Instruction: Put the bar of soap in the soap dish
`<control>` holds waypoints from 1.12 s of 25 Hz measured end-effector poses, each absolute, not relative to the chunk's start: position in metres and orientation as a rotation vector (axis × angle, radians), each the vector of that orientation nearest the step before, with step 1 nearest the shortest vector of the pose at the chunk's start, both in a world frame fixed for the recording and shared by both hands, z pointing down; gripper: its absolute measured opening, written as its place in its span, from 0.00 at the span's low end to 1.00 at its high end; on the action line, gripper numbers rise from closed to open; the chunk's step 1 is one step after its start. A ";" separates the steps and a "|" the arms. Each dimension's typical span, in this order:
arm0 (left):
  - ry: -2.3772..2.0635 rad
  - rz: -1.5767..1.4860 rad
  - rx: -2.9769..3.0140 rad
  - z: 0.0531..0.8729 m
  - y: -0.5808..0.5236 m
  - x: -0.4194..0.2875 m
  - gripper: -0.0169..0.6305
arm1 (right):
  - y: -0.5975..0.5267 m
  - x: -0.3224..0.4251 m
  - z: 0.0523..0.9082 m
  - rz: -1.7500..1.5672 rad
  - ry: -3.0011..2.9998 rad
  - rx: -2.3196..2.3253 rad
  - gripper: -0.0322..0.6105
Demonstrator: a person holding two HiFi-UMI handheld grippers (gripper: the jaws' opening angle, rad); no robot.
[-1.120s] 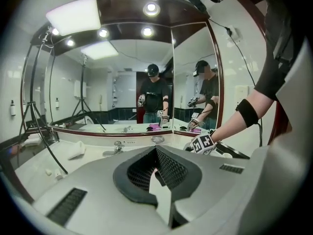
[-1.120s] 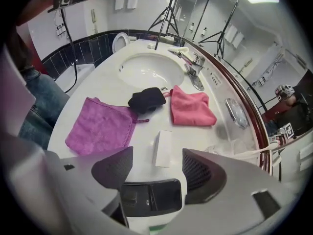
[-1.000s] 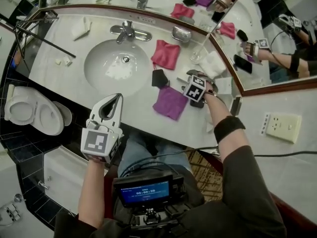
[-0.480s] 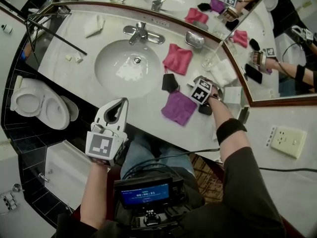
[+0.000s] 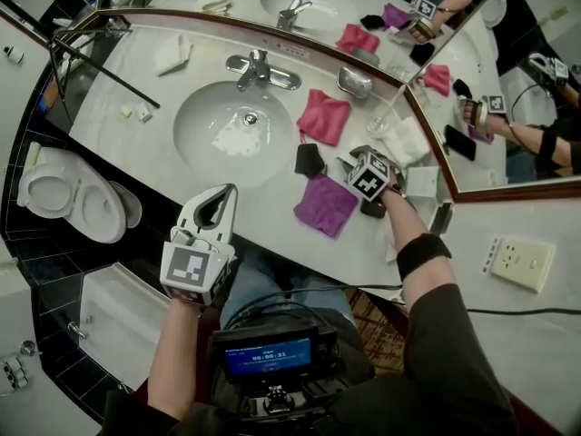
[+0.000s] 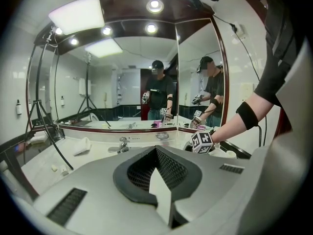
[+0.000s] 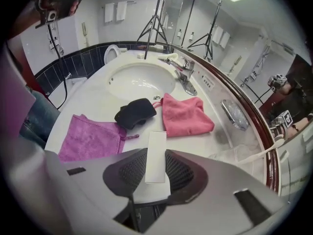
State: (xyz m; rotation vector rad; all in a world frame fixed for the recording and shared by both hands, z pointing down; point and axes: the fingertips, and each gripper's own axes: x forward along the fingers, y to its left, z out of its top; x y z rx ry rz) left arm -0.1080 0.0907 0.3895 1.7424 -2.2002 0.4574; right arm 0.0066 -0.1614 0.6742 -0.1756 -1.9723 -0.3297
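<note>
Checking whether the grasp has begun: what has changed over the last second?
The right hand-held gripper, jaws wide apart earlier, is closing them on the white rectangular bar of soap. The left hand-held gripper stayed shut and empty; the purple cloth stayed put.

Right tool (image 7: pixel 155 168), wide apart before, jaws closing onto the white soap bar (image 7: pixel 157 148)

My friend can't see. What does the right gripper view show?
The right gripper is closing its jaws on a white bar of soap. Beyond it on the white counter lie a purple cloth, a small black item and a pink cloth, with the sink behind.
</note>
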 end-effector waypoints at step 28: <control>-2.146 0.336 1.750 0.387 0.083 -0.116 0.03 | -0.174 -0.058 0.495 0.215 -2.650 0.334 0.25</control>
